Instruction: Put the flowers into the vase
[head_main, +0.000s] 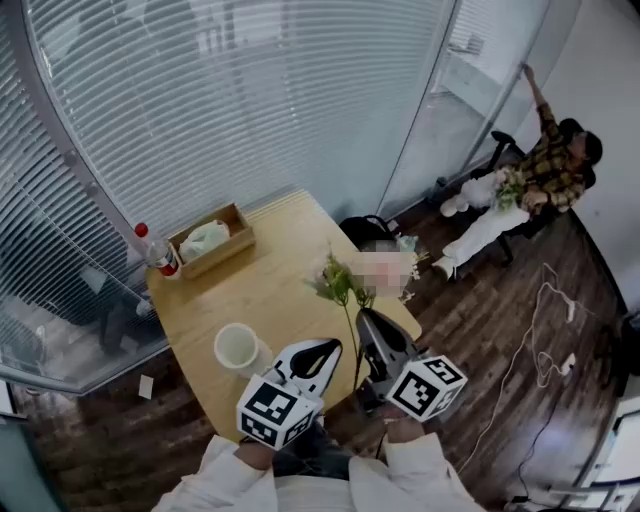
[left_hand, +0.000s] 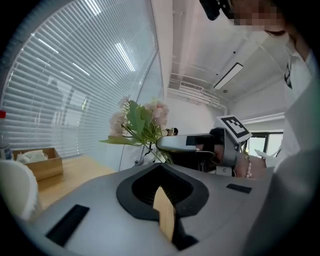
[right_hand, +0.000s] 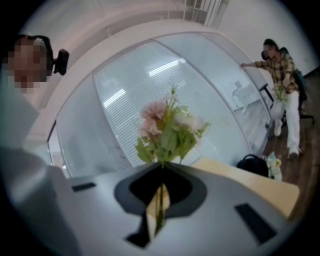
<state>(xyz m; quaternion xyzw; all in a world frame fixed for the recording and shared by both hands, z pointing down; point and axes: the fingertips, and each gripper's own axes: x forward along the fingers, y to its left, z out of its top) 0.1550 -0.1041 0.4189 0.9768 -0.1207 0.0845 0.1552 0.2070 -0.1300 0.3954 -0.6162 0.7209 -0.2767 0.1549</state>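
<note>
A bunch of pink and white flowers (head_main: 338, 280) with green leaves stands upright above the wooden table (head_main: 280, 270). Its thin stem runs down into my right gripper (head_main: 362, 318), which is shut on it. In the right gripper view the stem passes between the pads (right_hand: 159, 207) and the blooms (right_hand: 170, 127) rise just ahead. The white vase (head_main: 237, 349) stands on the table's near left part, left of both grippers. My left gripper (head_main: 333, 347) sits beside the right one, shut with nothing in it (left_hand: 163, 202). In the left gripper view the flowers (left_hand: 140, 122) are ahead and the vase (left_hand: 15, 192) is at the left edge.
A wooden box (head_main: 212, 241) holding something white and a red-capped bottle (head_main: 157, 250) stand at the table's far left. Glass walls with blinds close off the back. A black bag (head_main: 365, 230) and cables (head_main: 545, 335) lie on the floor. A person (head_main: 545, 175) sits far right.
</note>
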